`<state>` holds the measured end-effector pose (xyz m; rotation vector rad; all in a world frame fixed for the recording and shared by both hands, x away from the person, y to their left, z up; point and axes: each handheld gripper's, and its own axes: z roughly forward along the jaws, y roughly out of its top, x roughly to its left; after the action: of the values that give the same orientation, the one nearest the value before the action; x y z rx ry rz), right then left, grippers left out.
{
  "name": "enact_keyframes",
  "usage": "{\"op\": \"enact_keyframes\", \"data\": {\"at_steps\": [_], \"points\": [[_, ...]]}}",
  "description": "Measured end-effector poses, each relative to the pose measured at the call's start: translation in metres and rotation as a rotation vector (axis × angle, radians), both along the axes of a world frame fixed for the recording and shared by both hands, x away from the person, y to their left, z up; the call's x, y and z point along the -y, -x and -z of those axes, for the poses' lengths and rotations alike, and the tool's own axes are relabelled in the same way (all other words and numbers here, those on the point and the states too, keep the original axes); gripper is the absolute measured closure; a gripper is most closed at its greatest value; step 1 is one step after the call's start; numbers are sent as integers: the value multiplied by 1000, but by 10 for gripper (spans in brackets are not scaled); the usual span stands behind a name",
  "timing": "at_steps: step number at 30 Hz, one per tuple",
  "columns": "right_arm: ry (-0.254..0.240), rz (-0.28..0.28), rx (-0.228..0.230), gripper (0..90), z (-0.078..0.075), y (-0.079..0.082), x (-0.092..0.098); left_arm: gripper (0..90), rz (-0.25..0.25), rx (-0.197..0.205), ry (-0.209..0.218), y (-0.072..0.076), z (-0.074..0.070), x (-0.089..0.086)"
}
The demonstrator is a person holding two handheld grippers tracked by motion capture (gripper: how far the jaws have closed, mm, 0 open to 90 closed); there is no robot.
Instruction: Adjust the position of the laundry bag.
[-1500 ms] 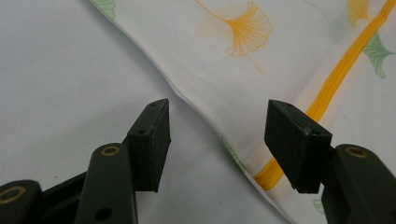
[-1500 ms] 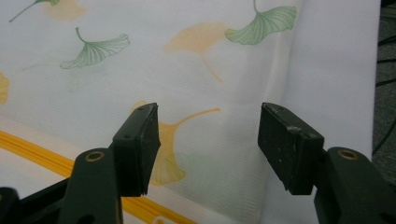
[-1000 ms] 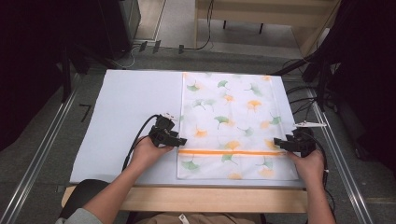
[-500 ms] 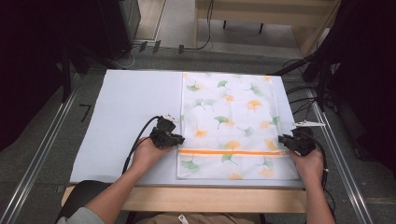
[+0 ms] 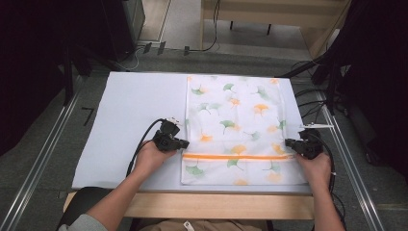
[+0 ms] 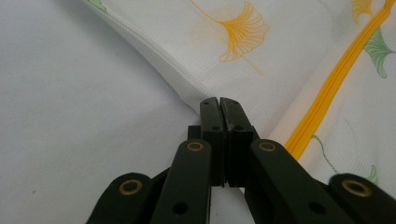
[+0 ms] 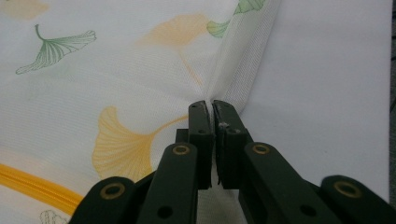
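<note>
Both side edges of the mesh laundry bag pinched, ready for a fold or lift.

The ginkgo-print mesh laundry bag (image 5: 234,129) lies flat on the right half of the white surface (image 5: 130,110), its orange zipper (image 5: 238,157) running across near the person's end. Left hand-held gripper (image 5: 179,143) has its jaws closed on the bag's left edge just beyond the zipper; the left gripper view shows the layered hem (image 6: 187,91) drawn up into the jaws. Right hand-held gripper (image 5: 290,144) is likewise clamped on the right edge, fabric (image 7: 233,60) tented into a ridge at the tips. Judgement: both grips look shallow, so raise both sides together and level, keep the fabric taut between them, and move slowly; an uneven pull would likely skew the fold or slip thin mesh out of one grip.
</note>
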<state>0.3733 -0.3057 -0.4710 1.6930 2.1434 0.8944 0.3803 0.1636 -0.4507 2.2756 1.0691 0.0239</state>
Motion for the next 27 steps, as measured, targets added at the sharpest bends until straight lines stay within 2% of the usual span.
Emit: {"op": "enact_keyframes", "data": {"at_steps": [9,12,18,21,24,27], "points": [[-13,-51,-5,877,-3,-4,-9,900,-21,-14,18,-1,-5,-13],[-28,-65,-9,876,-4,-5,-14,900,-34,-29,35,-1,-8,-21],[-40,-90,-14,877,-7,-8,-25,900,-49,-34,43,-1,-12,-35],[-41,-110,-18,877,-8,-10,-30,900,-66,-47,62,0,-14,-43],[-39,-136,-17,877,-9,-13,-38,900,-67,-76,64,0,-15,-50],[-38,-163,-18,882,-10,-14,-44,900,-73,-76,64,1,-17,-56]]}}
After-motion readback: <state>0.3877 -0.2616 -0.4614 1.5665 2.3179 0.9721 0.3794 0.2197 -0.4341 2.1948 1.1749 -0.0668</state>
